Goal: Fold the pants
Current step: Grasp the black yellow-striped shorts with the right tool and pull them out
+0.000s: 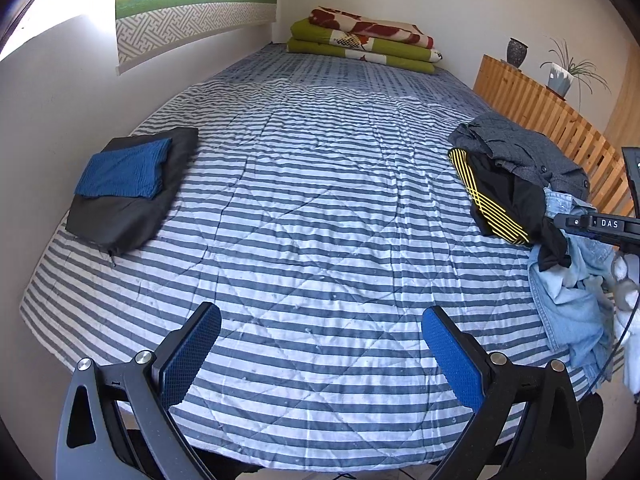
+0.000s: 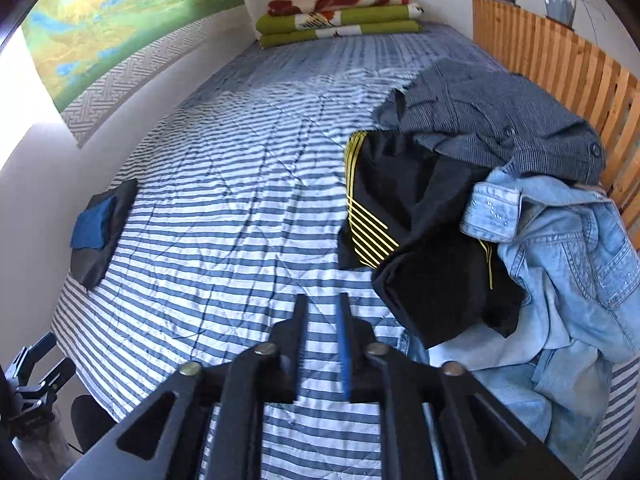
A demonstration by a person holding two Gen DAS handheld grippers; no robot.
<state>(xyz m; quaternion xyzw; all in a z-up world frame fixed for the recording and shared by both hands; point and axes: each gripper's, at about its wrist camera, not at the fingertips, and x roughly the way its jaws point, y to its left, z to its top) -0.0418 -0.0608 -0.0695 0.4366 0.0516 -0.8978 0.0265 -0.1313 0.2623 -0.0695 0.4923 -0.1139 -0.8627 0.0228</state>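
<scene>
Black pants with yellow stripes (image 1: pixel 496 196) (image 2: pixel 400 208) lie crumpled in a clothes pile on the right side of the bed. A grey buttoned garment (image 2: pixel 492 120) rests on them at the back, and a light denim jacket (image 2: pixel 560 264) overlaps them at the front right. My left gripper (image 1: pixel 322 312) hangs open over the striped quilt near the bed's front edge, holding nothing. My right gripper (image 2: pixel 322 304) is all but shut, with a slim gap and nothing in it. It hovers just left of the pile's near edge.
A folded dark grey garment with a folded blue one on top (image 1: pixel 128 188) (image 2: pixel 100 228) sits at the bed's left edge by the wall. Folded green and red blankets (image 1: pixel 364 40) lie at the far end. A wooden slatted rail (image 1: pixel 552 120) borders the right side.
</scene>
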